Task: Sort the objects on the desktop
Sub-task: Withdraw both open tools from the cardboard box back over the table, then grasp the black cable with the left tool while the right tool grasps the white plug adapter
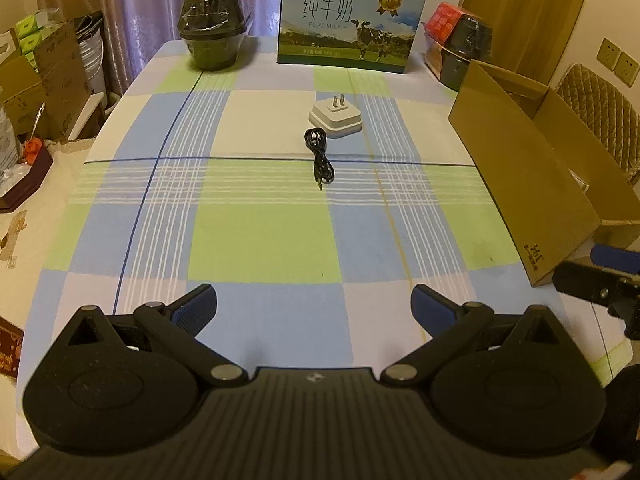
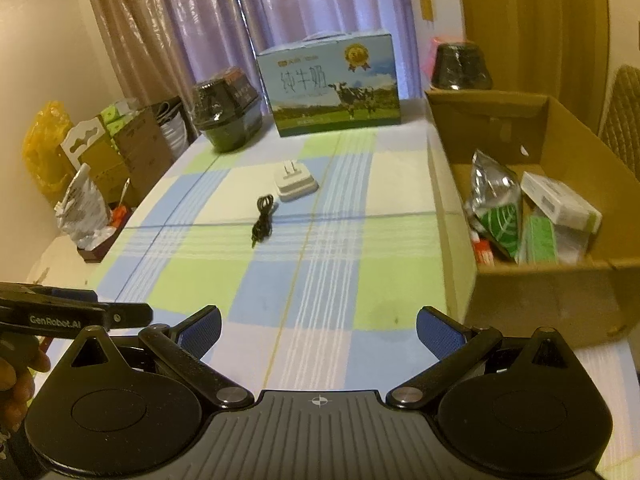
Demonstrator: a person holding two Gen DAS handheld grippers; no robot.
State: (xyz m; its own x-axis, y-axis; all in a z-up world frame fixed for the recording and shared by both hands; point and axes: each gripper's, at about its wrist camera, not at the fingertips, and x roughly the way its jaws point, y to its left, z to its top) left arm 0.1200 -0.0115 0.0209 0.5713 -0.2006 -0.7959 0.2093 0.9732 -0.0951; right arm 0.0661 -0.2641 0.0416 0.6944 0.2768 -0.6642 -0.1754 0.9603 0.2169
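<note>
The left tongs (image 1: pixel 314 308) sit low at the bottom of the left wrist view, level above the checked cloth of the tabletop (image 1: pixel 260 236), with the two blue pads spread wide and nothing between them. The right tongs (image 2: pixel 318 330) are in the same pose at the bottom of the right wrist view, also spread wide and empty, pointing along the tabletop toward the curtain. At the lower left edge of the right wrist view a part of the left tongs shows from the side, and below it some fingers (image 2: pixel 16 384) of the person's hand holding the handle. The things to sort lie in the middle of the tabletop, well apart from both tongs: a white plug adapter (image 1: pixel 335 118) with its two prongs pointing up, and just beside it, nearer to the cameras, a coiled black cable (image 1: pixel 320 156) with its metal jack end toward the tongs. At the right side stands an open cardboard box (image 2: pixel 532 292); inside it lie a silver and green bag (image 2: pixel 496 204), a white carton (image 2: pixel 560 204) and some green packets. At the far end of the tabletop stand a milk carton box (image 1: pixel 348 24) with a cow picture and a dark wrapped bowl (image 1: pixel 212 28) in the upper left.
</note>
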